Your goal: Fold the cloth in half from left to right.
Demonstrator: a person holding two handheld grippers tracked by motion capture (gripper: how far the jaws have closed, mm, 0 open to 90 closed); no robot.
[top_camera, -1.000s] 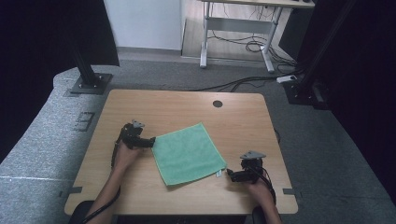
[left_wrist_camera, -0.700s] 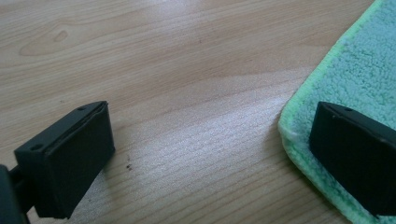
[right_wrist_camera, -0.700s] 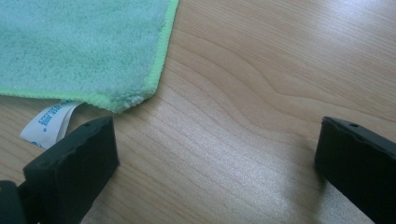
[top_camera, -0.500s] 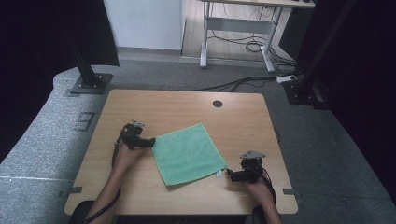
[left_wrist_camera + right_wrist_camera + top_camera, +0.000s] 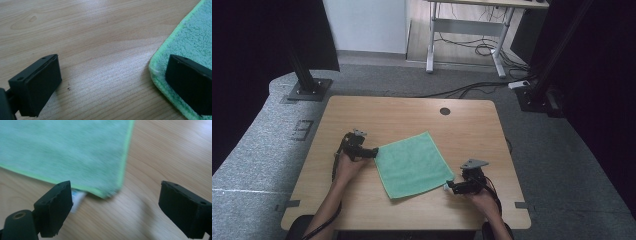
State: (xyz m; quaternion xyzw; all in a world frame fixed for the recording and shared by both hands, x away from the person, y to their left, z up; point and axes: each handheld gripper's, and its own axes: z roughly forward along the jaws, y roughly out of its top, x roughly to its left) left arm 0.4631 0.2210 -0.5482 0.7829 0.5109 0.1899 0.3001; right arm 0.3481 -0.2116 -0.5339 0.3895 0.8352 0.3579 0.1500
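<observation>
A green cloth lies flat on the wooden table, turned slightly. My left gripper sits at the cloth's left corner, open. In the left gripper view the cloth corner reaches toward my left gripper, with one jaw resting over the cloth's edge. My right gripper is at the cloth's near right corner, open. In the right gripper view that cloth corner with a white tag lies just ahead of my right gripper, between the wide jaws.
A round cable hole sits at the table's far edge. Grey carpet surrounds the table, with black stand bases at the far left and right and a desk frame with cables beyond.
</observation>
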